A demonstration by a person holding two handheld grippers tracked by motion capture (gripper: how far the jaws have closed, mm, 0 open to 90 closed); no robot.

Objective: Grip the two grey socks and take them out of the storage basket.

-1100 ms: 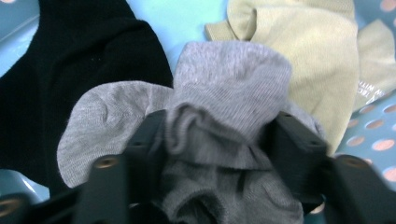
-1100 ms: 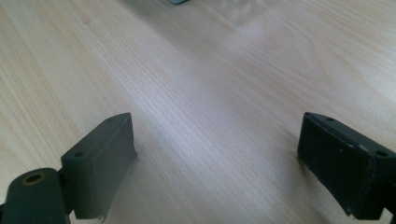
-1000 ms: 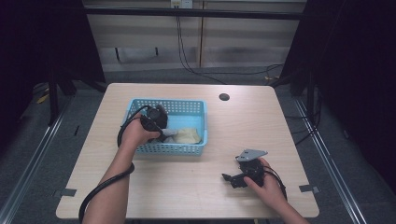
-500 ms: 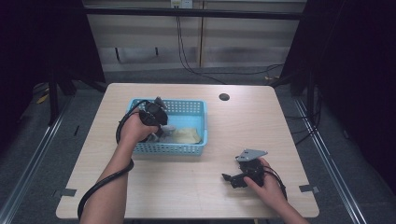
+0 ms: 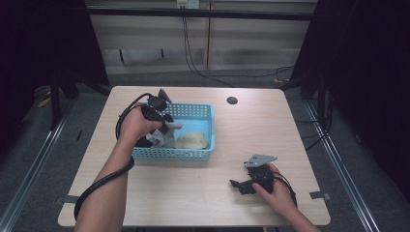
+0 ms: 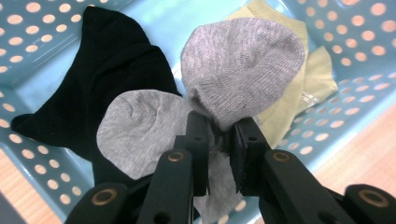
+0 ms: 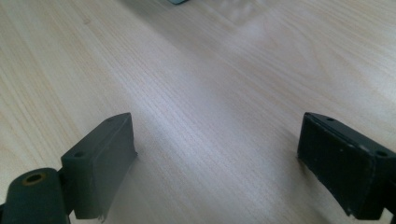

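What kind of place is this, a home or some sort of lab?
Probably a lab or recording station: a bare wooden table on a metal frame, dark curtains around it, cables on the back wall, and a person working a cabled left gripper in a blue basket of socks.

soft grey knit sock (image 6: 233, 79) is hanging bunched, pinched mid-length, over light blue perforated plastic basket (image 6: 355, 51) that is holding a black sock (image 6: 107, 70) and pale yellow sock (image 6: 308, 84).
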